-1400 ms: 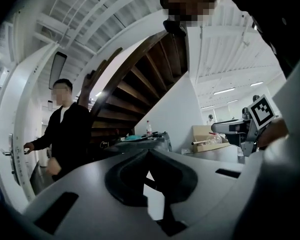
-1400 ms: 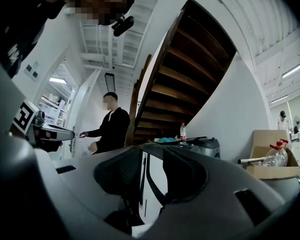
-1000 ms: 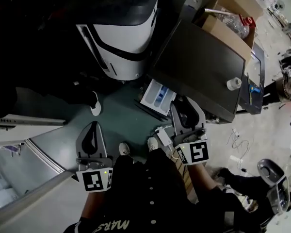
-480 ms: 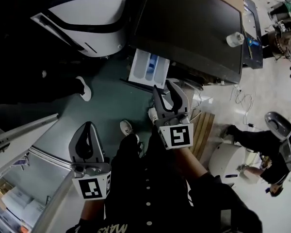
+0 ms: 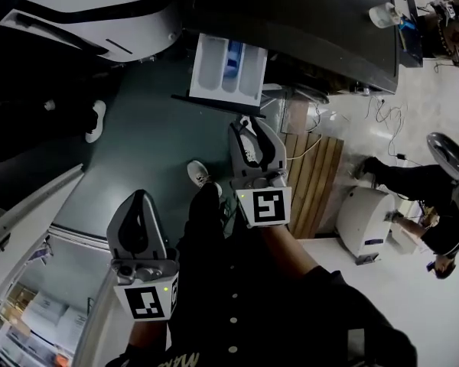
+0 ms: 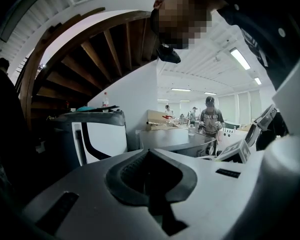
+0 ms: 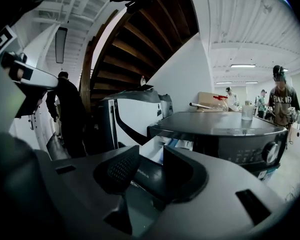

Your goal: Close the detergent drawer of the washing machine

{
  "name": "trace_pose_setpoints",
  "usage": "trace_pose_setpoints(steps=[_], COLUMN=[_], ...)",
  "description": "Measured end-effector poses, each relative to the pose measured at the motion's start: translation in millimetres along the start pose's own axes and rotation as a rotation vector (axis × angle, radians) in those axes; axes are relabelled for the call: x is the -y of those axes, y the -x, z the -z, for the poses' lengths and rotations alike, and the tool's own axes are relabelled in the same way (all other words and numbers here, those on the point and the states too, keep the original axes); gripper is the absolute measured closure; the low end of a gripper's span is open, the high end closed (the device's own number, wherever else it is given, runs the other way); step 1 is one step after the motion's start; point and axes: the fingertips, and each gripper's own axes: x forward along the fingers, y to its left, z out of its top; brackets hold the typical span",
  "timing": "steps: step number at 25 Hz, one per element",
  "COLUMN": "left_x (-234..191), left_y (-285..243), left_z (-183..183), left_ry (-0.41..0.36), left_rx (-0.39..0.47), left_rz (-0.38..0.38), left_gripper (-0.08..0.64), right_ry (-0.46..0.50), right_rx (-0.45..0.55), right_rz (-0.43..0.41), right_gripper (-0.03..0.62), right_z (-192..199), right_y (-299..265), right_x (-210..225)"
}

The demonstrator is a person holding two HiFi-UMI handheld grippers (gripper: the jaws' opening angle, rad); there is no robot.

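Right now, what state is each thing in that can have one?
Detergent drawer: pulled out, compartments showing.
Left gripper: jaws together, empty.
Right gripper: jaws apart, nothing between them.
Cup on the washing machine: upright.

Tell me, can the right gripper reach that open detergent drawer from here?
Probably yes: the right gripper points at the pulled-out detergent drawer, its jaws open and empty, and nothing visible stands in the gap between them.

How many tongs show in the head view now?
2. Left tongs low left, shut; right tongs mid-frame, open, just short of the pulled-out detergent drawer. None seem hidden.
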Motion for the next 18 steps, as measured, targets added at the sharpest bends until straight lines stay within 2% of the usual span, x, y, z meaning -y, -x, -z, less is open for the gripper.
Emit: trace_pose_setpoints(steps=[10,18], left_x=[3,6], left_y=[0,1], left_z=[30,43], left_ry=[0.023,0.033], left_rx=[-0.053,-0.094], left_rz=[0.029,0.042], left_gripper=[0.546,0.546], right_ry=[-0.05,-0.099], right_rx=[-0.093,-0.142], right_rz=[0.09,0.147], right_gripper=[0.445,0.439], right_z=[55,78], right_y=[-1,-2], right_x=[3,9])
